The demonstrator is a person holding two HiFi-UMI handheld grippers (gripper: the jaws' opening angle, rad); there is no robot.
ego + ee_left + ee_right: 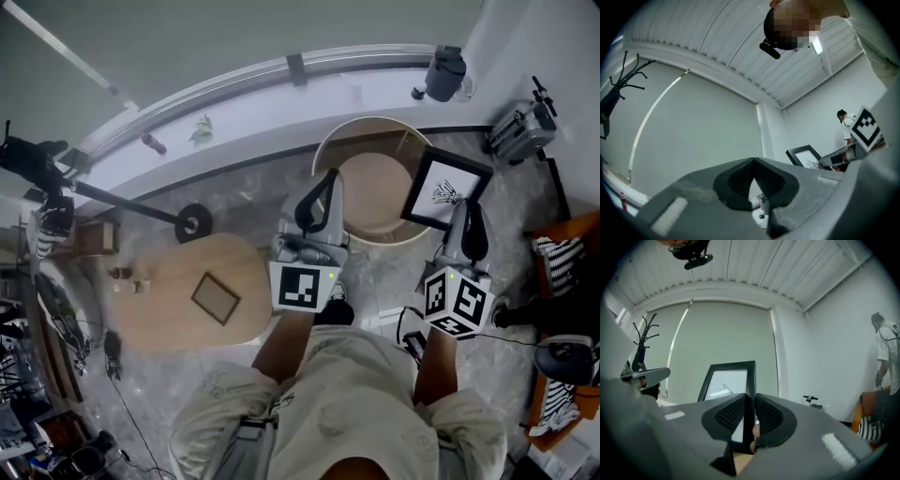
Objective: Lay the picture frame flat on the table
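Note:
A black picture frame (pixel 444 190) with a white print hangs tilted in the air over the right rim of the round beige table (pixel 375 127). My right gripper (pixel 465 208) is shut on the frame's lower right edge. In the right gripper view the frame's (pixel 725 380) black side bar stands upright, pinched between the ribbed pads (pixel 766 416) of the right gripper (pixel 750 401). My left gripper (pixel 328 183) hovers over the table's left part. Its jaws (pixel 753 163) are shut, tips touching, with nothing held. From the left gripper view the frame (pixel 805 156) shows to the right.
An oval wooden table (pixel 164 319) stands at the left, with a small frame (pixel 216 298) lying flat and small figures (pixel 127 281) on it. At the right are a chair with striped cushions (pixel 562 262) and a grey device (pixel 520 131). A person (pixel 886 357) stands by the right wall.

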